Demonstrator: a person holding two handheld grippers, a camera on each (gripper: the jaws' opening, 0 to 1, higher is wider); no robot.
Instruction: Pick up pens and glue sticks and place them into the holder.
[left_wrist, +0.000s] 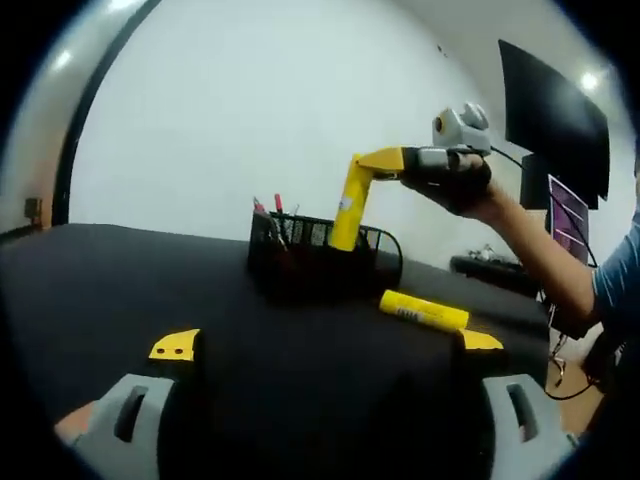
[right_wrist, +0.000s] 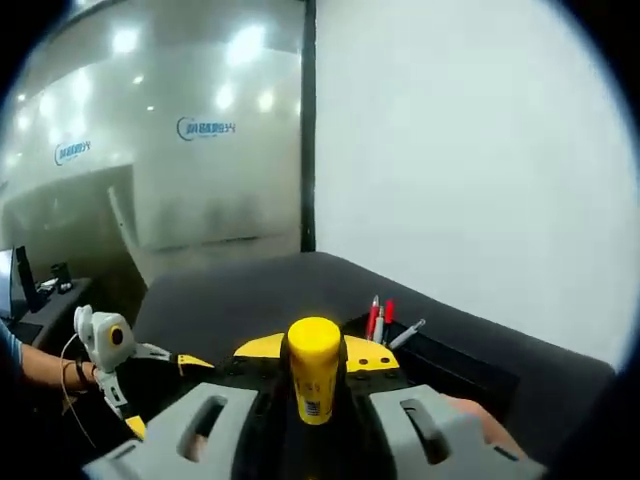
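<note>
The left gripper (left_wrist: 325, 348) hovers low over the black table (left_wrist: 110, 280), jaws spread and empty, aimed at a yellow glue stick (left_wrist: 423, 310) lying just beside the black mesh holder (left_wrist: 320, 255) holding red pens (right_wrist: 380, 315). The right gripper (right_wrist: 315, 365) clamps a second yellow glue stick (left_wrist: 349, 203), upright above the holder, probably for a straight drop.

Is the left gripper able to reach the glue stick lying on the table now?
Probably yes. The glue stick on the table lies just beyond the open left gripper, toward its right jaw, with nothing between. The right gripper is busy above the holder with another glue stick, away from that path.
</note>
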